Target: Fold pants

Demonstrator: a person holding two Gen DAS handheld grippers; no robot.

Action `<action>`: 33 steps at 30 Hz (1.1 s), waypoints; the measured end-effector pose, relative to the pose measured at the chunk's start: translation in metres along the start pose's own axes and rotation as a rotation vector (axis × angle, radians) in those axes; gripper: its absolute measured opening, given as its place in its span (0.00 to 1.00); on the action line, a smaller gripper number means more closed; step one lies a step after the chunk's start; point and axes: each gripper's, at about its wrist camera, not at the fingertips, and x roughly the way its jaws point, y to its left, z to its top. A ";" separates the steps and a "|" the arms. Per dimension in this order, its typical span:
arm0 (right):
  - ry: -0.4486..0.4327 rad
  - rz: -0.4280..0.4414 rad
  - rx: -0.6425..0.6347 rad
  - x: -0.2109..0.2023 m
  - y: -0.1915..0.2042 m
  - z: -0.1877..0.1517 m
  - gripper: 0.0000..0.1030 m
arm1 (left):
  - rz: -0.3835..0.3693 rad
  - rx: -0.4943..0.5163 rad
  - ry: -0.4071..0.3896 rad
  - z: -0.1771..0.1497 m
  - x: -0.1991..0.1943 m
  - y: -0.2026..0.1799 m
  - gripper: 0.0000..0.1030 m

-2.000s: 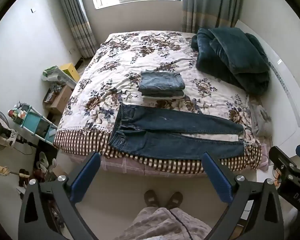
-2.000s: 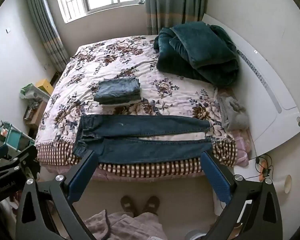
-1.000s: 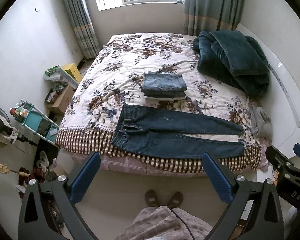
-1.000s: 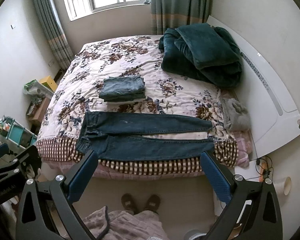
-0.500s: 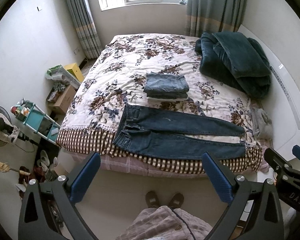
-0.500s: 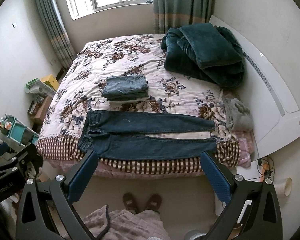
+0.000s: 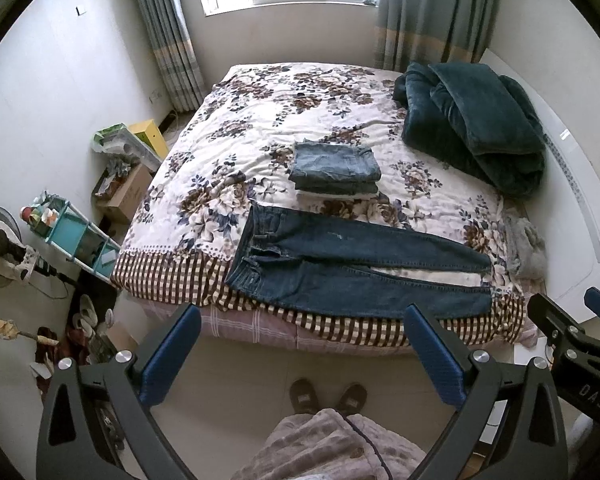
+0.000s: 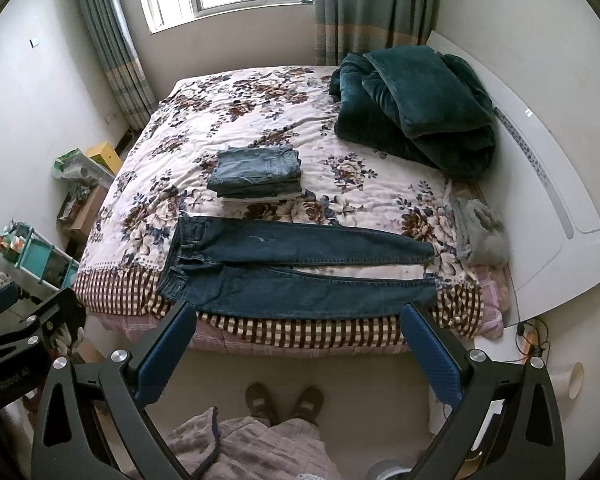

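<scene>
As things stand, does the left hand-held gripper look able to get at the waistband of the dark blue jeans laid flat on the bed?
Probably yes: the left hand-held gripper is open and empty, and nothing lies on the dark blue jeans near the bed's front edge.

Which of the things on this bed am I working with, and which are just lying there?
For the job:
- dark jeans spread flat at the near edge
- left tool and right tool, both open

Lying about:
- stack of folded jeans, already done
- teal blanket
- grey cloth
</scene>
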 end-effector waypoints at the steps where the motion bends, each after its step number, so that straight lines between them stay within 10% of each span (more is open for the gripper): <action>1: 0.000 0.001 0.003 -0.001 -0.001 -0.001 1.00 | 0.000 0.000 -0.001 0.000 -0.001 0.001 1.00; 33: 0.016 -0.024 0.026 0.019 -0.007 -0.002 1.00 | -0.025 0.015 0.033 0.009 0.023 -0.012 1.00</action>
